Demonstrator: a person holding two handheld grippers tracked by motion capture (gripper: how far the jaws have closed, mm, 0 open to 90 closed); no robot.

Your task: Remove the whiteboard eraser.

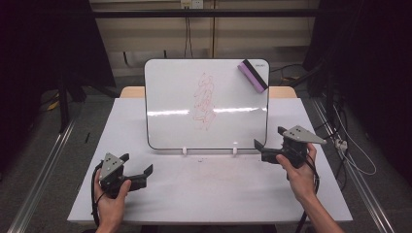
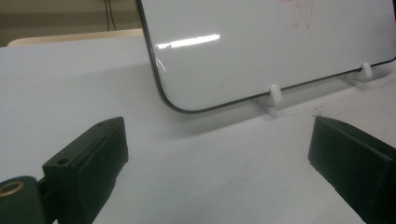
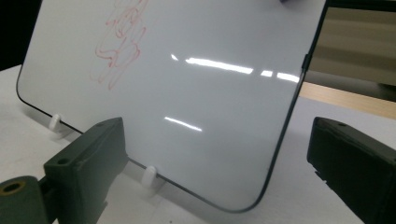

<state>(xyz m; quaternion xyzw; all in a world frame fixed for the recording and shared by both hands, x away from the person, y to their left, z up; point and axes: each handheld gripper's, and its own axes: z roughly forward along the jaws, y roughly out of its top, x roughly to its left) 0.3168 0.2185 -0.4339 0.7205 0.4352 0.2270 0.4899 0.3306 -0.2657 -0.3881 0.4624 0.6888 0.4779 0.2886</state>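
Note:
A white dry-erase board (image 1: 170, 92) stands upright on two small white feet (image 1: 184, 151) at the middle of the table. Red scribbles (image 1: 205, 101) cover its centre. A purple and black eraser (image 1: 253, 75) sticks to its top right corner. My left gripper (image 1: 137, 168) rests open near the table's front left, below the board's left corner (image 2: 177, 105). My right gripper (image 1: 268, 141) hovers open by the board's lower right corner (image 3: 243, 205). Both sets of jaws are empty. The red scribbles (image 3: 119, 46) also show in the right gripper view.
The white table top (image 1: 209, 189) stretches bare in front of the board. A wooden surface (image 1: 131, 91) lies behind it. Cables (image 1: 350, 150) hang off the right side. Metal rails (image 1: 43, 170) run along both sides of the floor.

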